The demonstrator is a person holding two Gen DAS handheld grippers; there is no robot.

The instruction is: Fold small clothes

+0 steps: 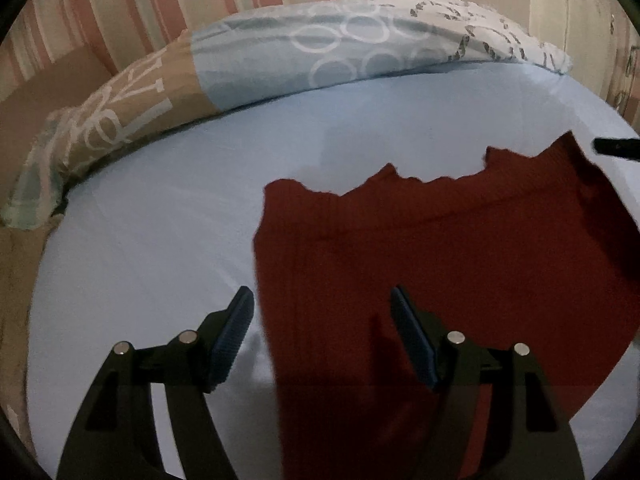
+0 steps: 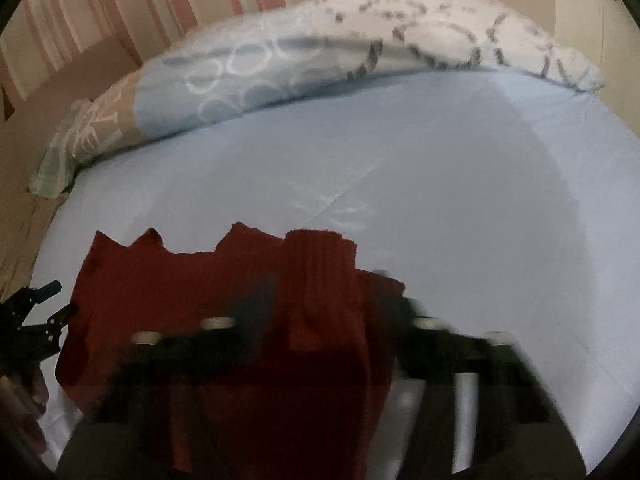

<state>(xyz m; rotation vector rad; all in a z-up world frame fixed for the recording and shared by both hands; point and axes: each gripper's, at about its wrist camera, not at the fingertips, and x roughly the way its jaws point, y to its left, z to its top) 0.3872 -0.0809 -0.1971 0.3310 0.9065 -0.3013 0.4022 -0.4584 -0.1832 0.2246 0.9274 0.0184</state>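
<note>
My left gripper [image 1: 322,312], jaws wide and empty, straddles the edge of the soft, light red garment [image 1: 460,264]; I would pinch that edge. My right gripper [image 2: 320,320] is too blurred to judge.

Large white letters on pillow [image 1: 132,92], word unreadable.

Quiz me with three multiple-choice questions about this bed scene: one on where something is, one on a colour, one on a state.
1. Where does the garment lie?
A. on the sheet
B. on the pillow
C. on the floor

2. What colour is the garment?
A. green
B. dark red
C. white

3. How does the left gripper stand?
A. open
B. shut on cloth
C. out of view

Answers: 1 A, it spreads on the light blue sheet; 2 B, it is red in both views; 3 A, its fingers stand wide apart.
</note>
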